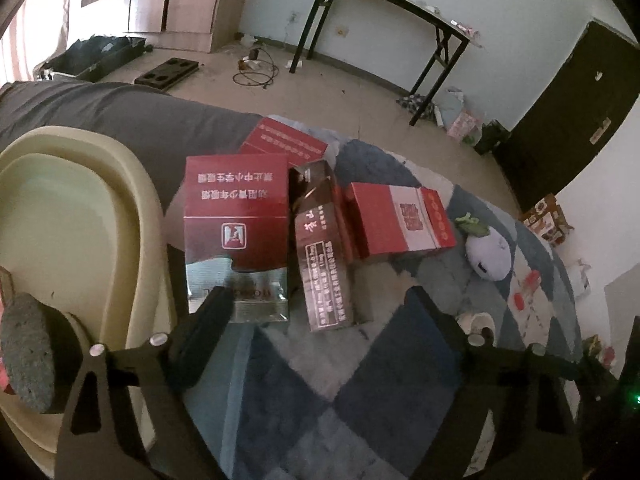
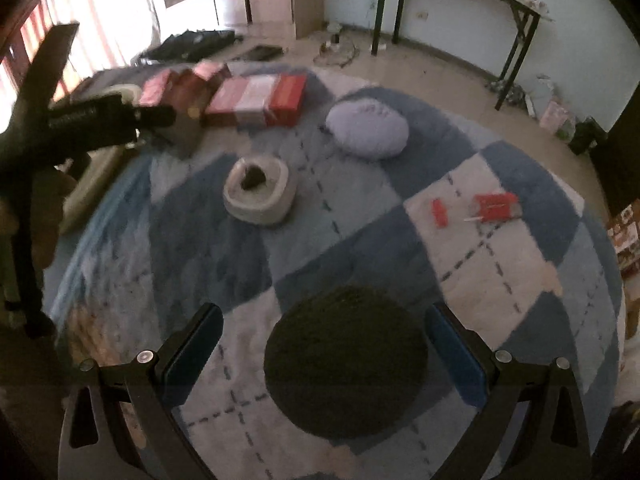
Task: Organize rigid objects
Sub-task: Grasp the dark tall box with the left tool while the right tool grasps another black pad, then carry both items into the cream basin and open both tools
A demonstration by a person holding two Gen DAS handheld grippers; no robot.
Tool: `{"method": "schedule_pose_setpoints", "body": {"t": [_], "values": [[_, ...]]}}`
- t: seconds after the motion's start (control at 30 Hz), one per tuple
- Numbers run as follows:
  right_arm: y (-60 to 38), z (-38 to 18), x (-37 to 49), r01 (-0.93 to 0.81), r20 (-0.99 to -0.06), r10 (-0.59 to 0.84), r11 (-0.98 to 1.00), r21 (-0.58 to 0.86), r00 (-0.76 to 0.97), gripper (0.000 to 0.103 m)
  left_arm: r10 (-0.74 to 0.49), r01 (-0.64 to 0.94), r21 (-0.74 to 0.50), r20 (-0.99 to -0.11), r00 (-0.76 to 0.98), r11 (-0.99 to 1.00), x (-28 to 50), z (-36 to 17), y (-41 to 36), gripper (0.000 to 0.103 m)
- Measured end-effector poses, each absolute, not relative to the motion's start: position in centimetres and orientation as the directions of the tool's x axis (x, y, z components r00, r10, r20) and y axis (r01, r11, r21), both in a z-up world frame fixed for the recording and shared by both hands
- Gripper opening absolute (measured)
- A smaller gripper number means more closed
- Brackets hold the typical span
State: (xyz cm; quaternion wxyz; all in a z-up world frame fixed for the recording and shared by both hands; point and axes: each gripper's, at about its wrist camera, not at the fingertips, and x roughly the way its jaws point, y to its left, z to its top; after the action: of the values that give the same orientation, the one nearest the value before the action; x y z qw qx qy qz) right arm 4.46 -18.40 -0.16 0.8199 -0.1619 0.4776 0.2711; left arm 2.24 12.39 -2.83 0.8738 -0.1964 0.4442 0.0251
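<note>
Checked blue-and-white rug (image 2: pixel 500 264) covers the floor of a bare room, with a folding table (image 1: pixel 400 4) against the far wall.

Left gripper (image 1: pixel 320 312) stands with its fingers fairly wide and nothing pressed between them; the left finger (image 1: pixel 208 320) overlaps the silver foot of the red-and-silver box (image 1: pixel 236 232), though whether it touches is not clear. Just beside that box lies the dark brown carton (image 1: pixel 320 248), then the red-and-white carton (image 1: pixel 400 220), with another red box (image 1: pixel 284 140) behind. A cream tub (image 1: pixel 76 220) sits at the left, close to the boxes, and a white plush toy (image 1: pixel 490 252) lies to the right.

Right gripper (image 2: pixel 324 336) also has its fingers wide apart and empty; a dark round pad (image 2: pixel 344 360) lies on the rug between them, not visibly pinched. Further out are a small cream bowl (image 2: pixel 260 192), a pale cushion (image 2: pixel 368 128) and small red pieces (image 2: pixel 496 206), well apart from the box group.

4 boxes look gathered together, so the sorting seems well along on the left. My reading is that the left fingers are lining up on the red-and-silver box; the next move would call for centring it between both fingers before closing, probably to carry it to the tub.
</note>
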Motion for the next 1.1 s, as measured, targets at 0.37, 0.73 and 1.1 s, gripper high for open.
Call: {"method": "schedule_pose_setpoints", "body": {"t": [0.37,0.73,1.1], "values": [[-17.8,-2.2,6.1,-0.597,-0.891,0.255,0.802,-0.022,0.376,0.096,-0.148,-0.171,-0.321,-0.763,0.630,0.932,2.6,-3.1,11.5,0.048],[-18.1,-1.5,5.0,-0.645,-0.881,0.278,0.763,-0.040,0.383,0.067,-0.128,-0.174,-0.301,-0.763,0.634,0.938,2.9,-3.3,11.5,0.025],[-19.0,3.6,2.4,-0.676,-0.768,0.469,0.734,0.065,0.436,0.067,0.005,-0.245,-0.307,-0.616,0.788,0.920,-3.8,4.6,17.6,0.024]]}}
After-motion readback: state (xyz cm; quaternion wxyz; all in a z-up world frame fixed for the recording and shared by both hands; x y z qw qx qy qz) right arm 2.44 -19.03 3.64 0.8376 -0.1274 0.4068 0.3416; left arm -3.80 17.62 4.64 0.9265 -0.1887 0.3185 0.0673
